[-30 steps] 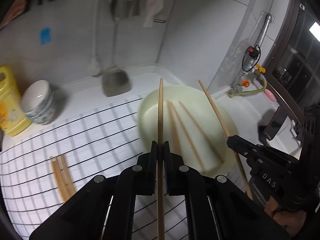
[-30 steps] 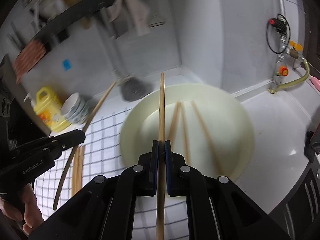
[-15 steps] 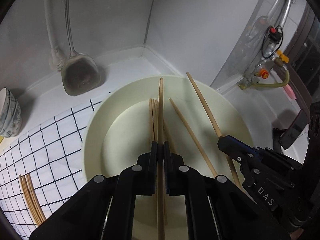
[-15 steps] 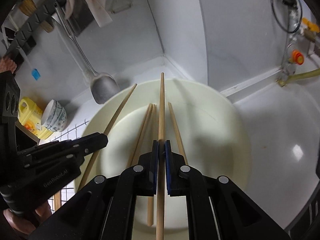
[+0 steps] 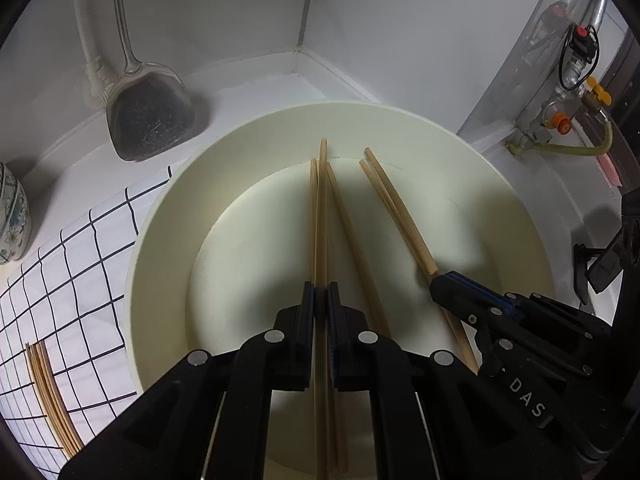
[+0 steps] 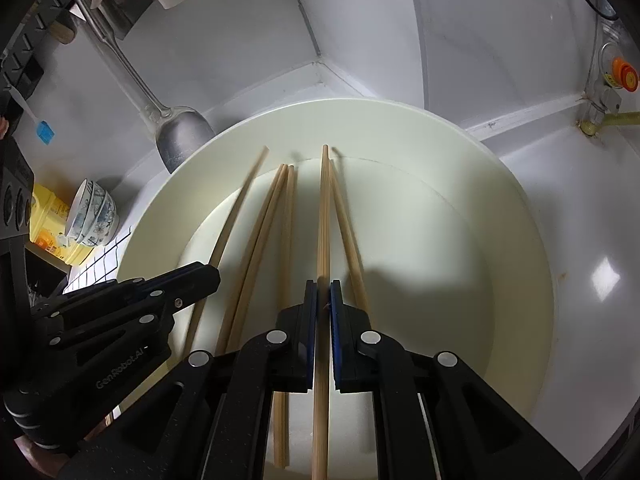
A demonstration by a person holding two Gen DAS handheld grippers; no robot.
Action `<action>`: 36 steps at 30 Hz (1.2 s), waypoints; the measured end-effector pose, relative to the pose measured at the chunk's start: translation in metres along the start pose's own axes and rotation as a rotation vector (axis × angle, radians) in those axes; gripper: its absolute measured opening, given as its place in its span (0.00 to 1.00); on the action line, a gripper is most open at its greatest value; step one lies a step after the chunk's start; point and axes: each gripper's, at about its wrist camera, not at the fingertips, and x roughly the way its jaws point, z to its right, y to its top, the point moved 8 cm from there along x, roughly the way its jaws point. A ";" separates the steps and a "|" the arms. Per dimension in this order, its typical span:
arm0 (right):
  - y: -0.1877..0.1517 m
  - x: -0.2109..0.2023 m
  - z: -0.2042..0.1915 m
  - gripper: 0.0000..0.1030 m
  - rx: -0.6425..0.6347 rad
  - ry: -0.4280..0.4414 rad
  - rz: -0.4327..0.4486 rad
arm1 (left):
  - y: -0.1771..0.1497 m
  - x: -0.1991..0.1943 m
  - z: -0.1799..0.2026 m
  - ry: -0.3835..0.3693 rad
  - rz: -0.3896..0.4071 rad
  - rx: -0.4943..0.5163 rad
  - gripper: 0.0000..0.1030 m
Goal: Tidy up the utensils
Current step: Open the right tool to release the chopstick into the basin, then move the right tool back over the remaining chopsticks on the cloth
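Both grippers (image 5: 321, 296) (image 6: 323, 296) have lowered their chopsticks (image 5: 321, 208) (image 6: 323, 216) into the basin (image 5: 168, 208)

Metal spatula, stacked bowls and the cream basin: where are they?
Metal spatula (image 5: 150, 118), left wrist view, on its dark blade.
Stacked bowls (image 6: 94, 216), right wrist view, on the patterned side.
Cream basin (image 6: 516, 240), right wrist view, on its bare inner wall.

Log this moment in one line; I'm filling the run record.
left gripper: shut on chopstick | right gripper: shut on chopstick | both over cream basin | loose chopsticks inside
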 end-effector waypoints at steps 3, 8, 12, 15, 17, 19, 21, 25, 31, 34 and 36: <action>0.000 0.000 0.001 0.06 0.001 -0.004 0.001 | 0.001 0.003 0.000 0.004 -0.005 -0.002 0.07; 0.003 -0.009 0.003 0.16 -0.004 -0.026 0.028 | 0.005 0.000 -0.007 0.019 -0.009 -0.010 0.14; 0.003 -0.020 0.008 0.32 0.001 -0.055 0.057 | 0.006 -0.014 -0.018 0.063 0.025 -0.031 0.74; -0.002 -0.031 0.009 0.36 0.002 -0.064 0.075 | 0.005 -0.033 -0.029 0.091 0.067 -0.037 0.75; -0.006 -0.035 0.009 0.37 0.003 -0.071 0.077 | 0.003 -0.041 -0.034 0.106 0.072 -0.033 0.75; -0.011 -0.040 0.007 0.44 0.016 -0.068 0.079 | -0.002 -0.051 -0.043 0.122 0.083 -0.032 0.78; -0.016 -0.045 0.002 0.44 0.015 -0.066 0.080 | -0.007 -0.061 -0.049 0.132 0.092 -0.035 0.82; -0.025 -0.054 -0.014 0.49 0.001 -0.065 0.083 | -0.020 -0.078 -0.063 0.143 0.094 -0.045 0.85; -0.035 -0.069 -0.047 0.54 -0.021 -0.058 0.091 | -0.042 -0.109 -0.084 0.145 0.108 -0.068 0.86; -0.044 -0.075 -0.067 0.57 -0.038 -0.054 0.093 | -0.054 -0.125 -0.096 0.156 0.119 -0.073 0.86; -0.051 -0.077 -0.080 0.57 -0.052 -0.053 0.088 | -0.061 -0.135 -0.104 0.159 0.126 -0.085 0.88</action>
